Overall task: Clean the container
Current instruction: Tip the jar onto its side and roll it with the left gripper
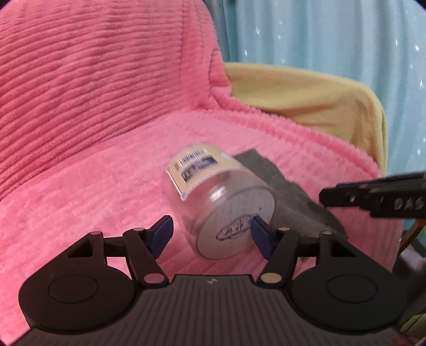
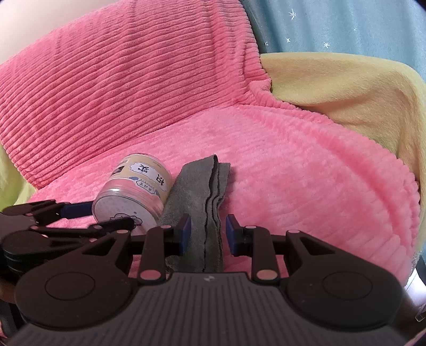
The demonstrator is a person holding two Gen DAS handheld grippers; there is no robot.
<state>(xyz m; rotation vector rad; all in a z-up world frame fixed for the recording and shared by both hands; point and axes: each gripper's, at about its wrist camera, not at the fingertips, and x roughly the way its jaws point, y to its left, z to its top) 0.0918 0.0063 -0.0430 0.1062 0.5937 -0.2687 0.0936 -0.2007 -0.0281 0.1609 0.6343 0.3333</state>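
A clear plastic container (image 1: 218, 197) with a yellow label and white lid lies on its side on a pink ribbed cushion, lid end toward me. My left gripper (image 1: 211, 234) is open, its blue pads on either side of the lid end without pressing it. A folded grey cloth (image 1: 287, 202) lies just right of the container. In the right wrist view the container (image 2: 135, 191) sits left of the grey cloth (image 2: 202, 202), and my right gripper (image 2: 207, 234) is open, its pads straddling the cloth's near end. The left gripper's fingers (image 2: 77, 210) reach the container from the left.
The pink cushion seat (image 2: 306, 165) meets a pink backrest (image 2: 119, 79) behind. A yellow fabric (image 2: 346, 93) covers the right side. A blue star-print curtain (image 2: 346, 24) hangs behind. The right gripper's black body (image 1: 378, 197) enters the left wrist view from the right.
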